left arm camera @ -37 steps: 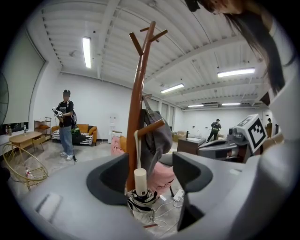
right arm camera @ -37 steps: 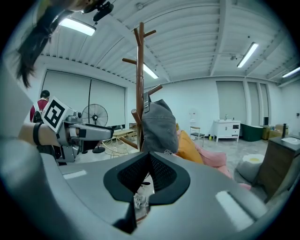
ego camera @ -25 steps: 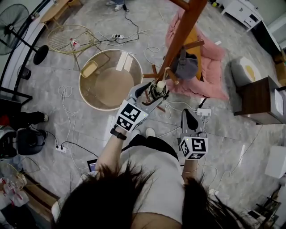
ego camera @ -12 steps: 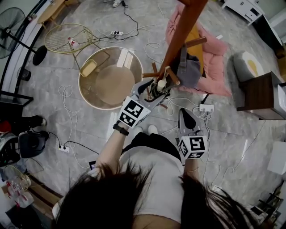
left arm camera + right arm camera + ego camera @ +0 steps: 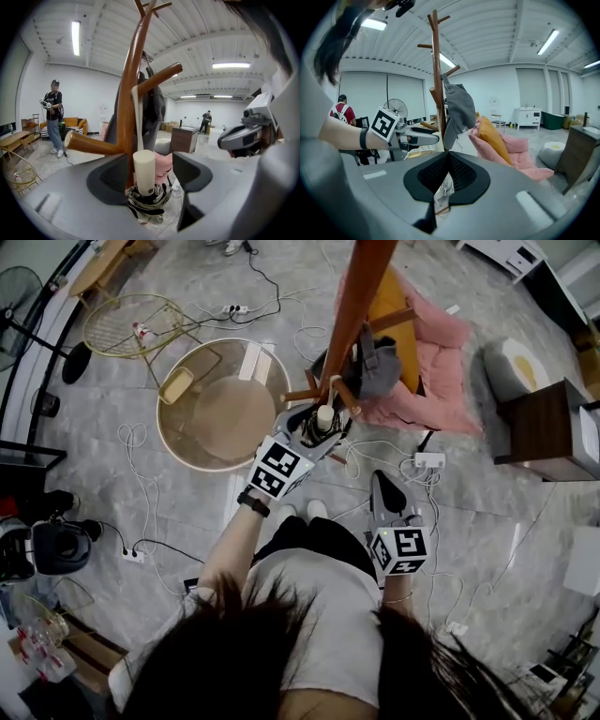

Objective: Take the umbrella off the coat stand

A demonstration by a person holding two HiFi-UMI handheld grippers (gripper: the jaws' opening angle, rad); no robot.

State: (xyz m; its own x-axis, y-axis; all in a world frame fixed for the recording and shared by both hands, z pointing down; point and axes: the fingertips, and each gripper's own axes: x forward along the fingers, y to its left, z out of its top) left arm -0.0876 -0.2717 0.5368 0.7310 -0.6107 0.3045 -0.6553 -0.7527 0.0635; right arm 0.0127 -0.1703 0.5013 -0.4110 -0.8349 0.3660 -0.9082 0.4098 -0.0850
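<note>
Left arm reached forward; left tool (image 5: 150,169) open, jaws either side of the umbrella (image 5: 144,174) handle, beside the coat stand (image 5: 127,108) trunk. Right tool (image 5: 449,169) closed, empty, held back near the waist.

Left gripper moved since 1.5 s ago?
Yes. The left gripper has closed in on the coat stand: its pole looms larger, and the umbrella handle stands deeper between the open jaws.

Bright ceiling strip lights (image 5: 75,37); sharp centre; fisheye-warped edges.
</note>
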